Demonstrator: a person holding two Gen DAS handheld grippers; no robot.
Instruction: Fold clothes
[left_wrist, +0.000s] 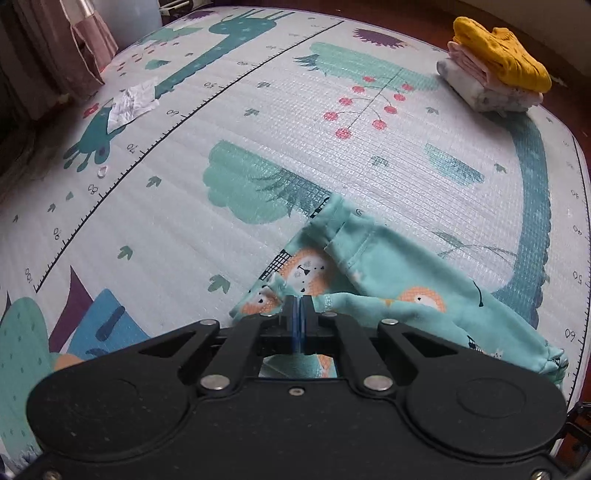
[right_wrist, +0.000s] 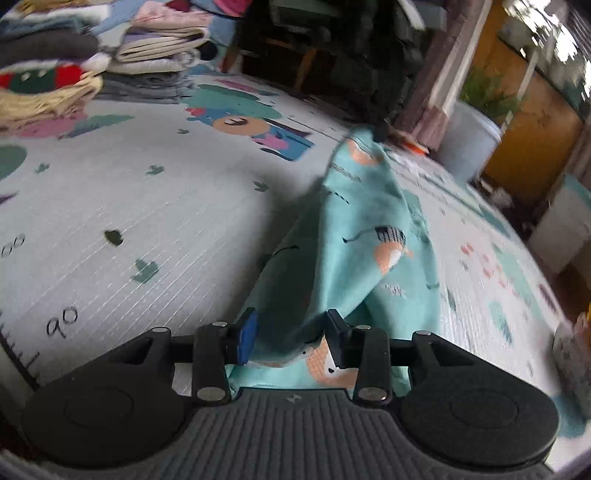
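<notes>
The left tool (left_wrist: 298, 306) is clamped together on an edge of the teal garment (left_wrist: 391, 280), which lies partly spread on the play mat (left_wrist: 184, 206), toward its near right side in the left wrist view. A folded stack (left_wrist: 495, 74) sits at the mat's far right corner. The right tool (right_wrist: 291, 338) stands with its jaws apart, cloth of the garment (right_wrist: 365, 236) between them but not pinched; from there the fabric rises in a ridge to a far lifted corner.

This looks like mid-fold: one side is held, the other loose. Next, the right tool likely needs to close on its edge so that both can carry the cloth over evenly.
</notes>
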